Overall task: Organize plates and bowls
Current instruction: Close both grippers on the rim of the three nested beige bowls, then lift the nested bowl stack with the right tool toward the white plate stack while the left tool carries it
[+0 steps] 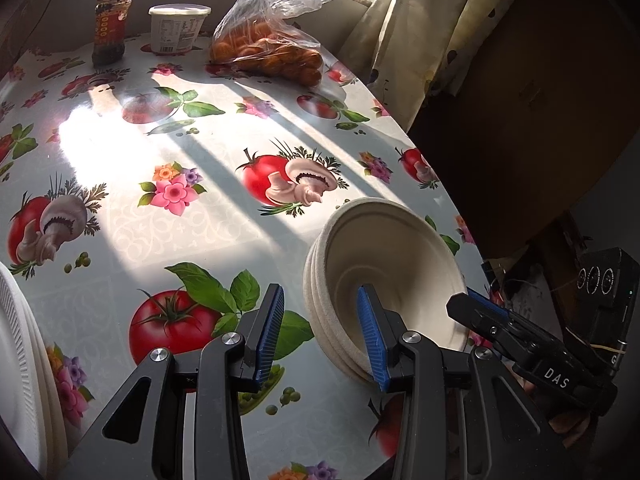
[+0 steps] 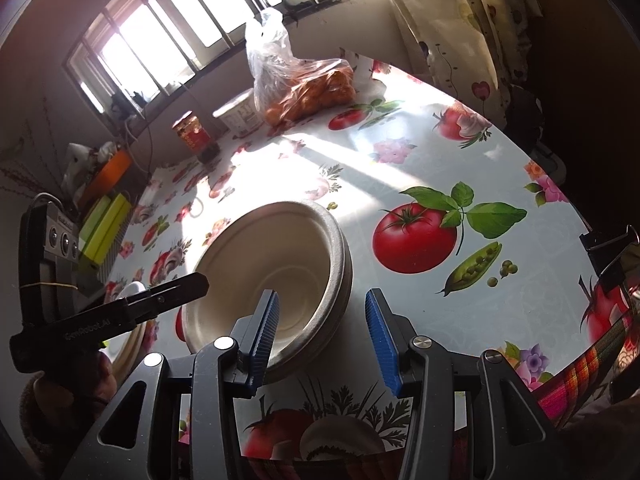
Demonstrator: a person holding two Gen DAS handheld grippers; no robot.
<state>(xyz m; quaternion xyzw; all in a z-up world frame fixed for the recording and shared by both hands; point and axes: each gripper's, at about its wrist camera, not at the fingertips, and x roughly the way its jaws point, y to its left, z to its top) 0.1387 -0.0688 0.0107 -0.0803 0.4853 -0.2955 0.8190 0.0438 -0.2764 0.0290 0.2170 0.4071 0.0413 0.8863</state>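
Near the bench's right edge sits the stack of paper bowls [image 1: 384, 280], both the left claw [image 1: 324, 336] and right claw [image 2: 326, 336] spread, each straddling its rim, so both should likely pinch evenly before lifting.

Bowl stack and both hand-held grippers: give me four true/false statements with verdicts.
1. The bowl stack sits upright on the table. True.
2. The right hand-held gripper is clamped shut on the stack's rim. False: it is open, one finger over the bowl's inside, the other outside.
3. The left hand-held gripper is open. True.
4. The bag of oranges lies inside the top bowl. False: it lies at the table's far end, by the white tub.
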